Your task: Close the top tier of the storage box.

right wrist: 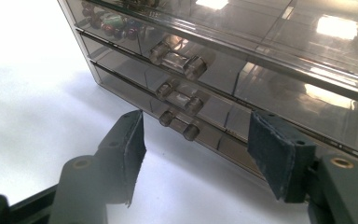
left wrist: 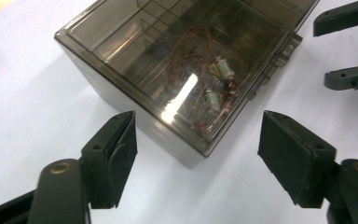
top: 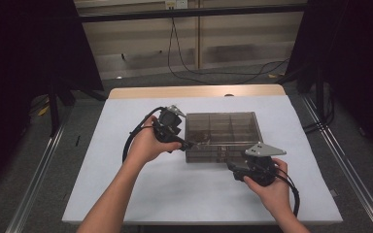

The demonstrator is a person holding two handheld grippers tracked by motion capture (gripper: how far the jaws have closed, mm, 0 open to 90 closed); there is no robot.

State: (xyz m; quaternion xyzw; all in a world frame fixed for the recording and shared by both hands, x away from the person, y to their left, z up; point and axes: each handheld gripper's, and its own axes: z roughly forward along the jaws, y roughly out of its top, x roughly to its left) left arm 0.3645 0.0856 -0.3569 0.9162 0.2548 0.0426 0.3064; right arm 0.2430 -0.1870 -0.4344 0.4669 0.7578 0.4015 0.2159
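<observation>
While both hands hover at a smoky clear drawer box [top: 222, 136] in the middle of the white mat [top: 126, 184], neither gripper has hold of anything. The left gripper [top: 190, 144] sits at the box's near left corner, and in the left gripper view its jaws stand apart with that corner between and beyond them, the pads [left wrist: 121, 154] off the plastic. I'd judge it is placed there to steady the box against a pull from the front. The right gripper [top: 230, 167] waits just in front of the box's near face, toward the right, angled in from the near side. In the right gripper view its jaws are spread as well, nothing between them, and they look straight at a column of three drawer handles [right wrist: 179, 100], clear bars one above another. The lowest handle [right wrist: 179, 125] lies nearest the gap, so that drawer looks the likeliest to be taken, though I cannot be sure which is meant. Through the lid, in the left gripper view, some red wires and small parts [left wrist: 216, 88] lie in one compartment; in the right gripper view, coloured beads [right wrist: 109, 23] fill the top drawer at its left end. The box stands flat and square on the mat, drawers shut.
</observation>
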